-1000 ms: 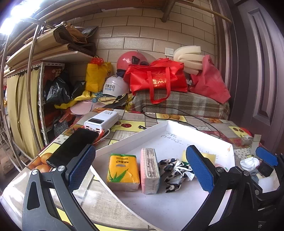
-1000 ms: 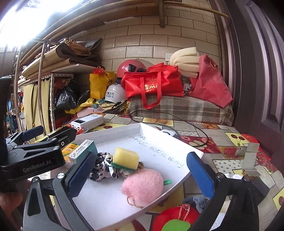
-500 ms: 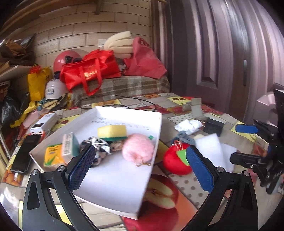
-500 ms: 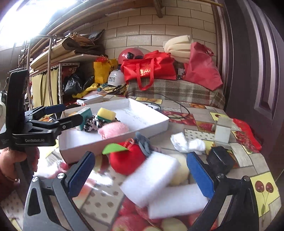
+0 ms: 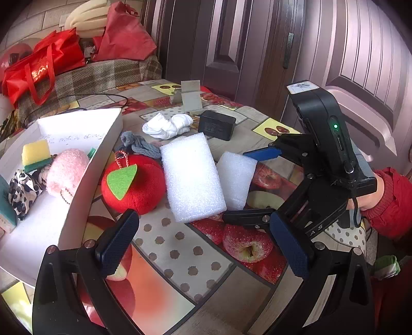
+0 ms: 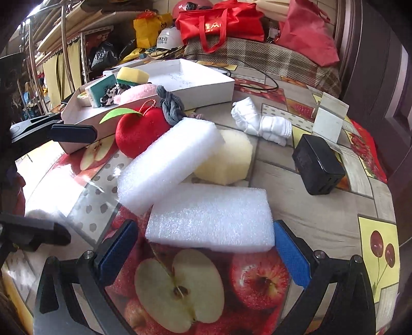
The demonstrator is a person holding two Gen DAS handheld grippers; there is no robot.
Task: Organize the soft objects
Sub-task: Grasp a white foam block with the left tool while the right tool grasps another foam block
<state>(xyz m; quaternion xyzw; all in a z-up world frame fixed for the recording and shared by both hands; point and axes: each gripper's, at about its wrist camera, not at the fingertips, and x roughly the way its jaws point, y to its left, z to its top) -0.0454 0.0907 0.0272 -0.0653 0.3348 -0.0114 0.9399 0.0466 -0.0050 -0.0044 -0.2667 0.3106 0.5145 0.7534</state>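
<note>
Two white foam blocks lie on the table: a near one (image 6: 211,219) and a larger one (image 6: 167,162) leaning on a pale yellow sponge (image 6: 229,159). A red plush apple (image 6: 139,128), a grey sock (image 6: 171,107) and white socks (image 6: 262,125) lie beside them. My right gripper (image 6: 206,255) is open, its pads on either side of the near foam block's front edge. My left gripper (image 5: 206,247) is open and empty, in front of the plush apple (image 5: 134,183) and large foam block (image 5: 191,176). The white tray (image 5: 77,190) holds a pink pompom (image 5: 67,171) and a yellow sponge (image 5: 36,154).
A black power adapter (image 6: 318,165) and a folded white card (image 6: 329,118) sit at the right of the table. Red bags (image 6: 221,20) and a plaid-covered bench stand behind. A dark door (image 5: 231,43) is close on the right. Metal shelves (image 6: 64,56) stand at the left.
Both grippers swung right, away from the tray, and came down toward the foam blocks and plush apple. The right gripper now straddles the near foam block. Both stayed open.
</note>
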